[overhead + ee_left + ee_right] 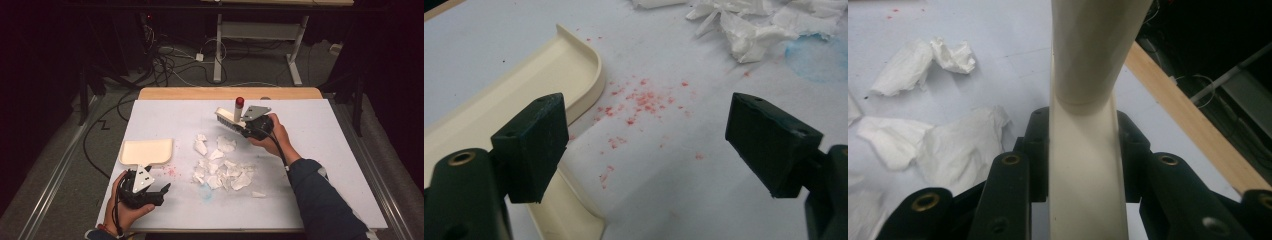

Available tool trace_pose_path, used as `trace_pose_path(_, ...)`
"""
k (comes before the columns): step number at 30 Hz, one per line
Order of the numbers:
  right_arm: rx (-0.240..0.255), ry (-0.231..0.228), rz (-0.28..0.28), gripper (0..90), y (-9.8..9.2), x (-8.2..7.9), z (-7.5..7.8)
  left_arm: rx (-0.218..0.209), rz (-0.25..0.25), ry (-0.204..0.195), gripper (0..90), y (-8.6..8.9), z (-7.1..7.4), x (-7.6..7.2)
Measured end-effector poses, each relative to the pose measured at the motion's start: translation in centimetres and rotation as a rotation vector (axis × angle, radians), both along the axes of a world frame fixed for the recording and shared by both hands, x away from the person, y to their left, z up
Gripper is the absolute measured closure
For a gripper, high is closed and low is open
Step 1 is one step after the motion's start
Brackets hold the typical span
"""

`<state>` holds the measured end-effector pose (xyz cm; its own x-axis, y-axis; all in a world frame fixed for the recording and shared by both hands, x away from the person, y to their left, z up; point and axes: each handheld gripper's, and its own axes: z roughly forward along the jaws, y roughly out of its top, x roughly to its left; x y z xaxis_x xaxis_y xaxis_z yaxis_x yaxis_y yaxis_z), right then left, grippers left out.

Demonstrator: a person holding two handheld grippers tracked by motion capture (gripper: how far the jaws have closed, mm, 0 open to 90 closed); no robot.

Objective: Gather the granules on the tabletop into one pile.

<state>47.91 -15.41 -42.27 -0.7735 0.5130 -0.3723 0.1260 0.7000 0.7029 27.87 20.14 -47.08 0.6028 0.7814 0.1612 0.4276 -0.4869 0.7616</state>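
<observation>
My right hand-held gripper is clamped on the cream plastic handle of a small hand brush, its jaws pressing both sides of the handle in the right gripper view. In the high view the brush sits just above the centre of the frame, bristle head pointing left, its red-tipped handle end standing upward. Just below and left of the brush, around the middle of the frame, lies a scatter of torn white paper scraps on the white-covered table.

At the left of the high view a cream plastic dustpan lies flat on the table, well apart from the scraps. My left hand-held gripper sits at the lower left, right at the dustpan's short handle; its jaws stand wide apart with nothing between them. Small red crumbs speckle the table beside the dustpan's rim, and a faint blue smudge marks the surface near the scraps.
</observation>
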Motion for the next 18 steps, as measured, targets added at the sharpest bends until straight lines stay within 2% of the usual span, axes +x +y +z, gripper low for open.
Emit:
trace_pose_path(1,0.000,0.000,0.000,68.0,0.0,0.0,0.0,-0.002,0.000,0.001,16.6,0.0,0.0,0.0)
trace_pose_path(2,-0.008,0.000,0.003,68.1,1.0,0.5,-0.5,-0.003,-0.001,0.003,16.6,0.0,0.0,0.0)
trace_pose_path(4,0.016,0.011,0.012,68.1,1.7,0.8,-0.7,-0.002,-0.003,0.002,16.6,-0.1,0.0,0.0)
trace_pose_path(7,0.008,0.007,0.036,68.0,2.9,0.9,-1.0,-0.006,-0.006,0.008,16.6,-0.1,0.0,-0.1)
trace_pose_path(11,0.011,0.015,0.055,68.0,3.9,0.7,-1.3,-0.004,-0.012,0.015,16.6,-0.2,-0.1,-0.1)
trace_pose_path(14,-0.003,0.026,0.101,68.0,4.9,0.0,-1.6,-0.008,-0.013,0.017,16.6,-0.2,-0.1,-0.1)
trace_pose_path(18,0.037,0.039,0.135,67.9,5.1,-0.2,-1.7,-0.007,-0.018,0.017,16.6,-0.2,0.0,-0.2)
